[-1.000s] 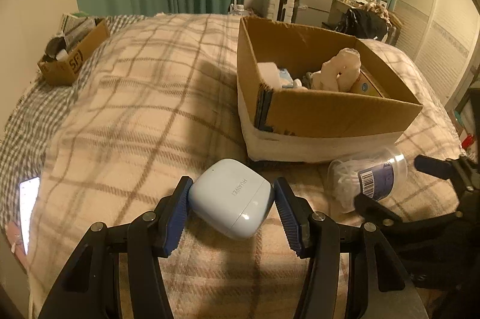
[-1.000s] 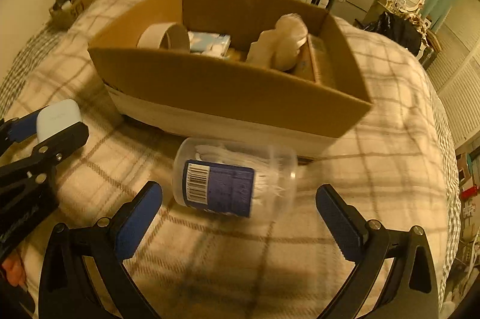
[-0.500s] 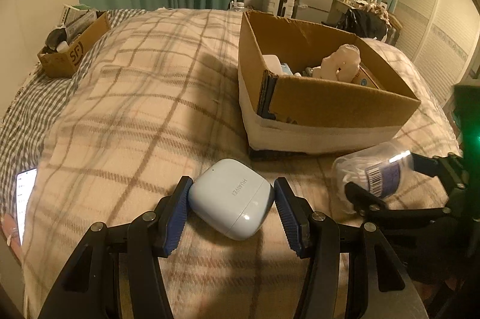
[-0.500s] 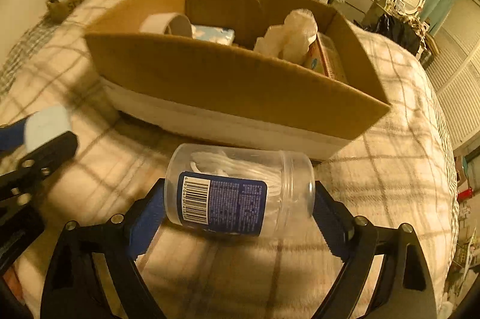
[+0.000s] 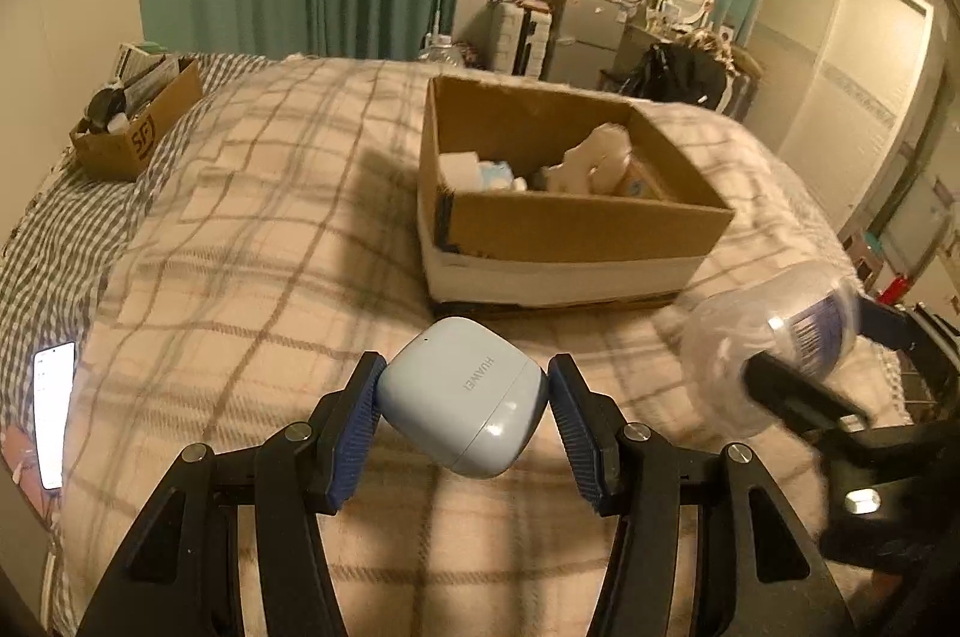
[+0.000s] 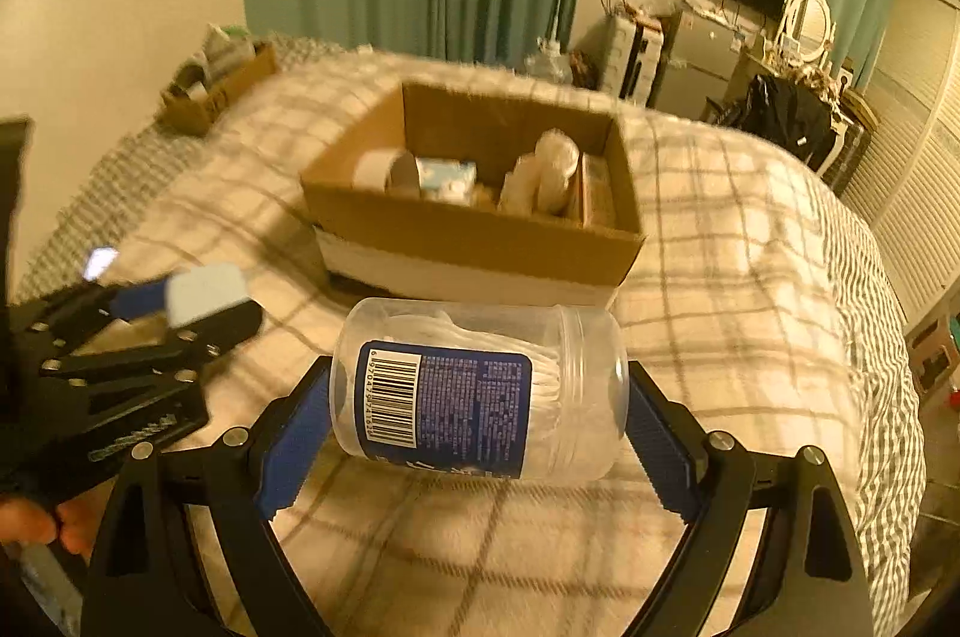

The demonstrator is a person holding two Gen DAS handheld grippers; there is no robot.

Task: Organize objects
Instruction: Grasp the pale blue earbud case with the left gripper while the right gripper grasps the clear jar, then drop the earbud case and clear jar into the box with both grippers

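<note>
A pale blue earbud case point(image 5: 462, 403) is pinched between the blue pads of the left tongs point(image 5: 462, 412), lifted above the plaid bed point(image 5: 240, 265) near its front edge. A clear jar point(image 6: 480, 388) of cotton swabs, lying sideways, is clamped end to end in the right tongs point(image 6: 477, 415), also off the bed. An open cardboard box point(image 6: 468, 229) with a few items inside sits ahead of both, toward the middle of the bed.

The step in hand is judged to be carrying both things to the box. It would be done well if each grip is kept firm, each load is raised clear of the near wall, and release is made low inside, over a free patch. The two tongs are best kept apart so they are not knocked together.

Compared with a second ago, the jar has been closed upon and raised from the bed beside the box, where the right tongs were spread around it. The case was already held; it has been lifted higher.
</note>
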